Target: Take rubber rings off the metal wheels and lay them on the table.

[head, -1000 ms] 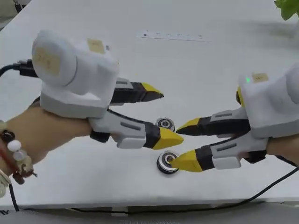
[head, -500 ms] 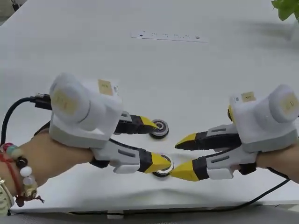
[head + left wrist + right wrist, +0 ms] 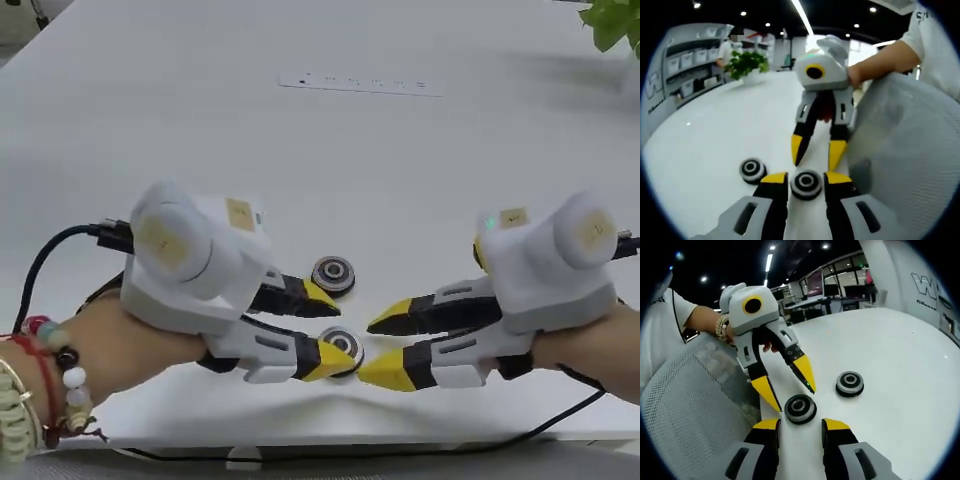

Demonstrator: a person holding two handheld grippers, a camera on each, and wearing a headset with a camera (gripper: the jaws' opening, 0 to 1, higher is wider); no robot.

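Two metal wheels with black rubber rings lie flat on the white table (image 3: pixel 300 160). The near wheel (image 3: pixel 341 345) (image 3: pixel 806 184) (image 3: pixel 800 408) sits close to the front edge. My left gripper (image 3: pixel 329 332) (image 3: pixel 806 178) (image 3: pixel 790 390) is open, its yellow tips on either side of this wheel with small gaps. My right gripper (image 3: pixel 369 347) (image 3: pixel 801 424) (image 3: pixel 816 151) is open too, facing the left one, its tips just short of the same wheel. The far wheel (image 3: pixel 332 274) (image 3: pixel 753 170) (image 3: pixel 849 383) lies free a little behind.
A long flat white strip (image 3: pixel 360 82) lies far back on the table. A green plant (image 3: pixel 615 20) (image 3: pixel 745 62) stands at the back right. Black cables (image 3: pixel 55 250) trail from the grippers over the front edge. A grey mesh chair (image 3: pixel 695 400) is near the table's front.
Both grippers have dropped lower and closed in on the near wheel. The left jaws, earlier above and behind it, now straddle it; the right tips sit level with it.
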